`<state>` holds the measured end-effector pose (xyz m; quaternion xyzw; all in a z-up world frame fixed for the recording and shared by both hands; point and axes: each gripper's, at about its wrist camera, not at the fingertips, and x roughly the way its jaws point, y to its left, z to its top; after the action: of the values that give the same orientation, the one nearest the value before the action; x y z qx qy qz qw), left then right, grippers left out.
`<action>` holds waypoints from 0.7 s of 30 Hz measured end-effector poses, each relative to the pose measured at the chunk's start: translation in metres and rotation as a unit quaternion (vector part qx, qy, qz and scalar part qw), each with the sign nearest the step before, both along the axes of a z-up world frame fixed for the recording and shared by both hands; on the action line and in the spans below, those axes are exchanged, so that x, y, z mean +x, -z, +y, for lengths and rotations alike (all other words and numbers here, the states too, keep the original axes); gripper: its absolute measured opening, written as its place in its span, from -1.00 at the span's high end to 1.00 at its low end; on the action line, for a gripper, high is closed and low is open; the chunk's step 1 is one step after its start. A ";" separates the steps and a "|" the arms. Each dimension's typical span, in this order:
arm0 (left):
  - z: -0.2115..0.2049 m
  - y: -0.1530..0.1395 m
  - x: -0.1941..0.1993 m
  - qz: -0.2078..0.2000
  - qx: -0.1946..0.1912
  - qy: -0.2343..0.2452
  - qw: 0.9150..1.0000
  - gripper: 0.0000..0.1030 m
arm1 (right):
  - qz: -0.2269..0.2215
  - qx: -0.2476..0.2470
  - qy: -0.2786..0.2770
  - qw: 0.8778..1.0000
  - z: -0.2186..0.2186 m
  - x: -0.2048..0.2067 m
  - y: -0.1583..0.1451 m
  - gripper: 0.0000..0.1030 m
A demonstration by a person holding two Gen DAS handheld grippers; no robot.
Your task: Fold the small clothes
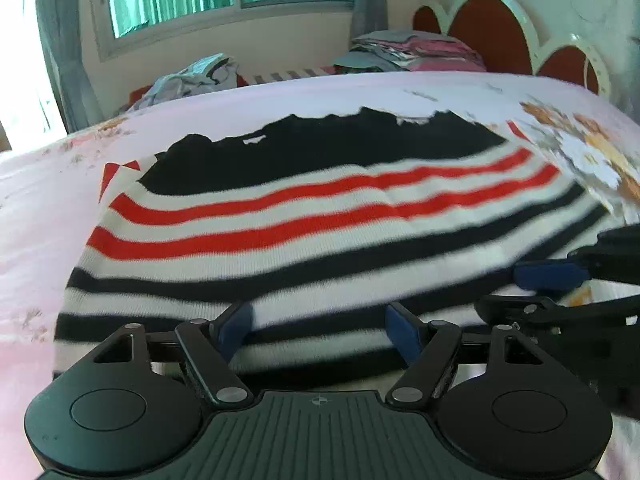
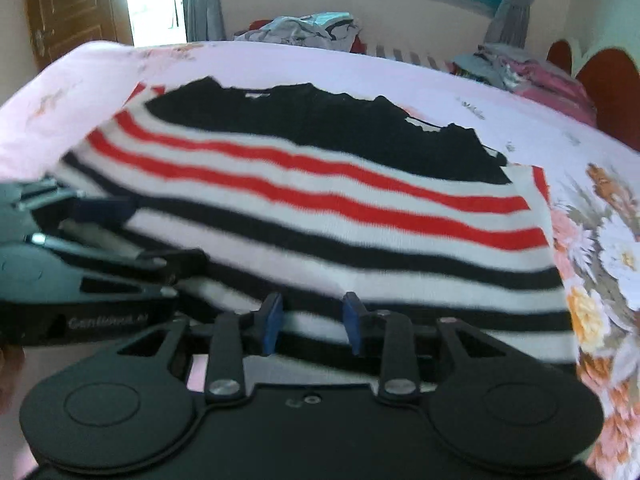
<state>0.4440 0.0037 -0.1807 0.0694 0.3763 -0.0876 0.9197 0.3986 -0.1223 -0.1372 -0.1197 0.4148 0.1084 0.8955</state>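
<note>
A striped sweater in black, white and red lies spread flat on the bed, its black top part pointing away toward the window. The left gripper hovers at the near hem with fingers wide apart, holding nothing. Just beside it, the right gripper has its fingers parted too, over the same hem.

A knitted striped sweater lies spread flat across the middle of both frames: black band along its far edge, then red-and-white stripes, then black-and-white stripes nearest the bottom.
</note>
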 end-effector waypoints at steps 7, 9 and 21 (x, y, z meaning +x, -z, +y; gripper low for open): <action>0.027 -0.012 -0.006 -0.014 -0.024 -0.037 0.999 -0.42 | -0.022 0.043 0.004 0.999 0.000 0.000 -0.022 0.35; 0.042 -0.012 -0.004 -0.014 -0.022 -0.052 0.998 -0.42 | -0.006 0.041 0.014 0.999 -0.002 0.008 -0.018 0.35; 0.107 -0.005 -0.018 -0.017 -0.024 -0.085 0.996 -0.42 | -0.025 0.025 0.147 0.988 -0.121 -0.028 -0.019 0.38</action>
<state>0.4264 0.1111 -0.1762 0.0163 0.3625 -0.0166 0.9317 0.3711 -0.2435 -0.1178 -0.0376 0.4029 -0.0174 0.9143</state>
